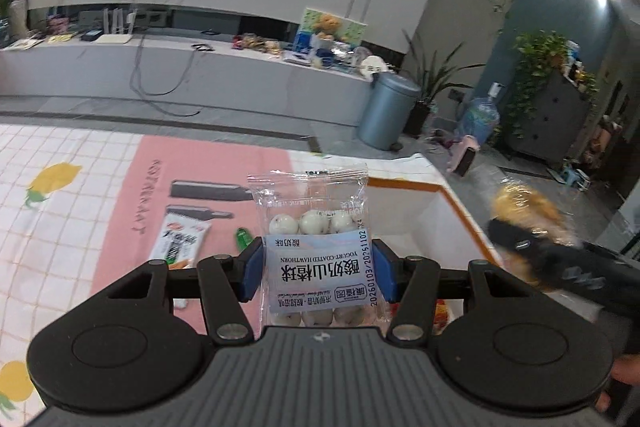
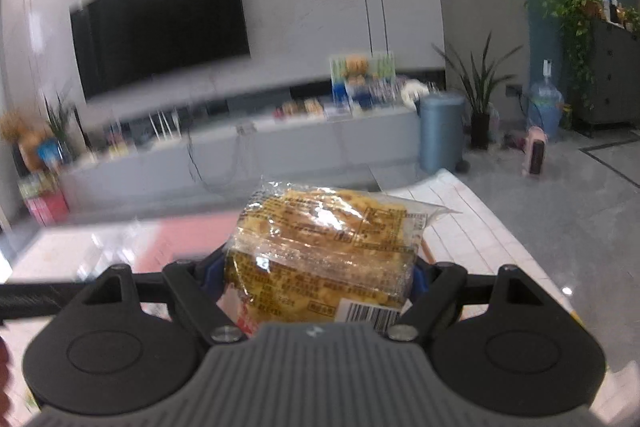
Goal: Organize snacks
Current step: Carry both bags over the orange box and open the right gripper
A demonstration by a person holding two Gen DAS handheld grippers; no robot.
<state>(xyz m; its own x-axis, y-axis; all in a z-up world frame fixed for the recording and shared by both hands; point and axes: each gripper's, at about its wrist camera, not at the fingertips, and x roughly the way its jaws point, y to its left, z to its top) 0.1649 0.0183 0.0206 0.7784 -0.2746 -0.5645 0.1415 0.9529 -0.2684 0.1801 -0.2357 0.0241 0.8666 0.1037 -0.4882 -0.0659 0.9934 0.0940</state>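
My left gripper [image 1: 318,269] is shut on a clear packet of yogurt-coated hawthorn balls [image 1: 316,223] with a pale blue label, held upright above the table. My right gripper [image 2: 318,277] is shut on a clear-wrapped yellow pastry packet [image 2: 324,251]. In the left wrist view the right gripper [image 1: 532,251] and its yellow packet [image 1: 524,207] show blurred at the right, over the white box with an orange rim [image 1: 404,185]. A white and orange snack packet [image 1: 182,241] and a small green item [image 1: 243,238] lie on the pink tablecloth.
The table carries a pink and white checked cloth [image 1: 120,187] with lemon prints. Beyond it are a grey TV bench [image 1: 200,67], a blue bin [image 1: 388,111], potted plants [image 1: 436,87] and a water bottle [image 1: 480,115] on the floor.
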